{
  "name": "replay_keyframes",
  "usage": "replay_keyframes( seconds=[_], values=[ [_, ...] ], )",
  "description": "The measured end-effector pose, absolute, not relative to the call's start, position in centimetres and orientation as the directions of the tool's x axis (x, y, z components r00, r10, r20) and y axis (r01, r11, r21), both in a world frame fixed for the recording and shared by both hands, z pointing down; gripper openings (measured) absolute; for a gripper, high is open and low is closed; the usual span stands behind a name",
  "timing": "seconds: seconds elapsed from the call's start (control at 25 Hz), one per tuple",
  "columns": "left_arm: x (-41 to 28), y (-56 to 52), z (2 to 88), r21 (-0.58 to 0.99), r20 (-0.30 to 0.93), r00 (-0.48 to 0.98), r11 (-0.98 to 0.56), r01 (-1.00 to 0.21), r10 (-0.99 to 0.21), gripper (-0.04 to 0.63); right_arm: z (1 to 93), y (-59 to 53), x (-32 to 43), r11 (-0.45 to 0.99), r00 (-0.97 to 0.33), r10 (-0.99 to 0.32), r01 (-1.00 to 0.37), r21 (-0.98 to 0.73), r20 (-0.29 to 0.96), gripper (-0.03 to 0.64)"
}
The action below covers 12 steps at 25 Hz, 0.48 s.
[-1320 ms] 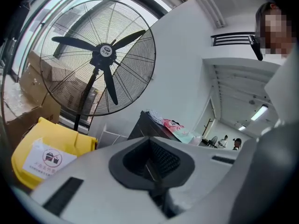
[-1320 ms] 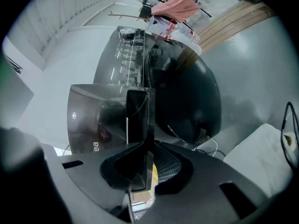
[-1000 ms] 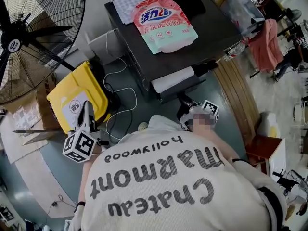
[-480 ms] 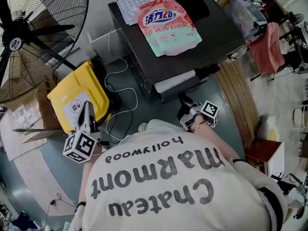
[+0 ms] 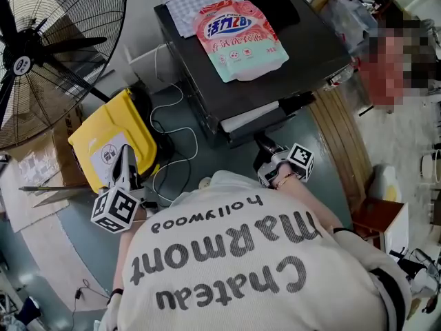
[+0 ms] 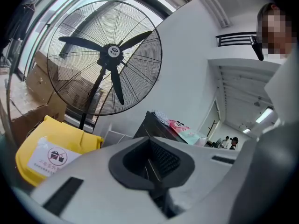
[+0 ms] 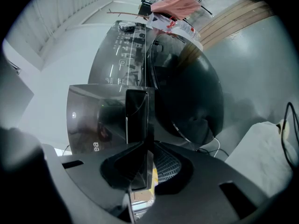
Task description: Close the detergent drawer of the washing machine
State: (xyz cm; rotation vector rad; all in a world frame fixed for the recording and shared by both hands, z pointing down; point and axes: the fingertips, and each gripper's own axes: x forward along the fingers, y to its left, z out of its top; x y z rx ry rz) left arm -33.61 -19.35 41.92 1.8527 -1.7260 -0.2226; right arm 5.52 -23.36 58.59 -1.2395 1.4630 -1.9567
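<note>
**Right jaws pinched on drawer front; drawer out, not yet home**

Right gripper (image 7: 139, 164): jaws narrow, clamped across the thin edge of the glossy dark front panel of the detergent drawer (image 7: 100, 120). The panel runs straight between the pads. The gripper is rolled on its side so its slot lines up with that edge. Judgement: a pinch rather than a flat push, to keep the drawer square to its slot as it goes in.

Head view: the right gripper (image 5: 270, 158) sits just in front of the washing machine (image 5: 289, 67). The drawer (image 5: 249, 116) stands out from the machine face, its pale tray showing.

Left gripper (image 6: 152, 164): jaws together, nothing between them. It hangs (image 5: 125, 158) over the yellow bin (image 5: 110, 133), well apart from the machine. Judgement: parked out of the way, no part in this step.

Edges and room:
- The drawer's path is straight back, and nothing shows between panel and machine face.
- The round door (image 7: 187, 92) lies just beside the gripped edge. Judgement: the jaws may meet the machine face before the panel seats, so the last stretch may call for letting go and nudging.
- The detergent pouch (image 5: 238, 36) and checked cloth (image 5: 193, 2) lie on top, clear of the slot.
- Cables (image 5: 176, 150) lie on the floor to the left and wooden planks (image 5: 341, 136) to the right. The fan (image 5: 41, 47) is well apart.
</note>
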Motion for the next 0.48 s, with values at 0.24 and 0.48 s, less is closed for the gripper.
replay_keyframes(
  seconds=[0.24, 0.48],
  values=[
    [-33.68, -19.57, 41.62, 0.515, 0.260, 0.145, 0.010, -0.857, -0.955, 0.008, 58.45, -23.37, 5.41, -0.380, -0.523, -0.744, -0.182, -0.907, 0.417, 0.074],
    [-33.91, -19.43, 42.04, 0.523, 0.265, 0.140, 0.020, -0.852, -0.954, 0.008, 58.61, -23.77, 5.41, -0.358, -0.534, -0.743, -0.192, -0.914, 0.404, 0.074]
  ],
)
